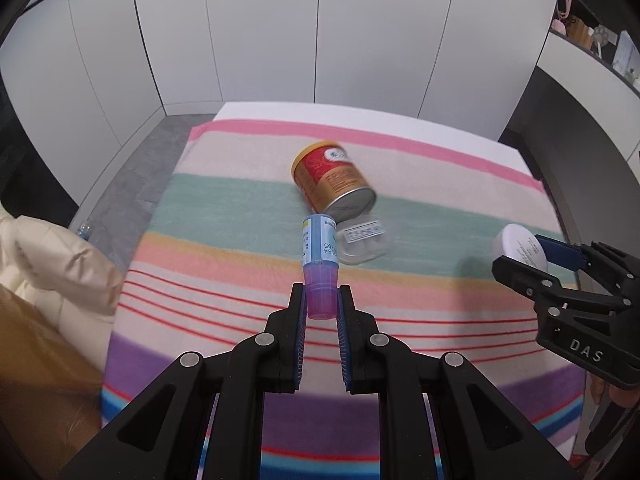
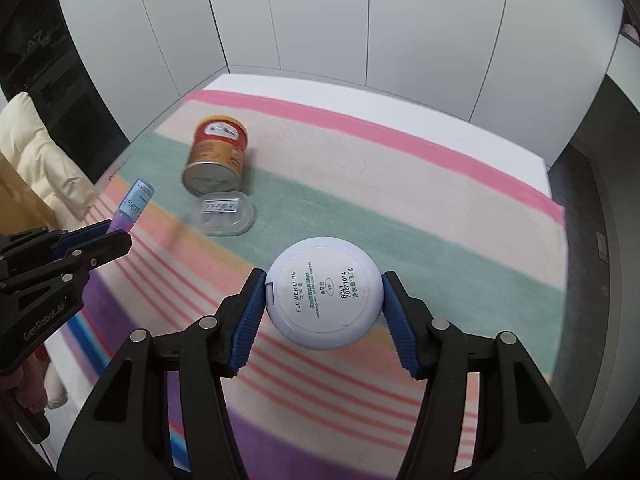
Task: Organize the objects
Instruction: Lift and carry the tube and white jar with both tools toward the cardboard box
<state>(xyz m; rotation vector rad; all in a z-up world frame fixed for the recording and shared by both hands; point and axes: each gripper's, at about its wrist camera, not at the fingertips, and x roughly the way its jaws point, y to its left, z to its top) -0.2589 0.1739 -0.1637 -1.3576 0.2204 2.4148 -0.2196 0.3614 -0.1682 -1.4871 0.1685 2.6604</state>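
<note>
Compact clamped between right fingers; tube between left fingers.

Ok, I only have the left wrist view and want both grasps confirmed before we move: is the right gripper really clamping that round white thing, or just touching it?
Observer: Clamping. The round white plastic compact sits between both blue ribbed pads of the right gripper, one on each side of its rim.
Operator: Which face shows?
Observer: The printed one faces the camera; it reads FLOWER LURE.
Operator: And my tube, seen from there?
Observer: The left gripper is shut on the lilac-and-blue plastic tube; side-on, its blue end angles up past the fingertips.
</note>
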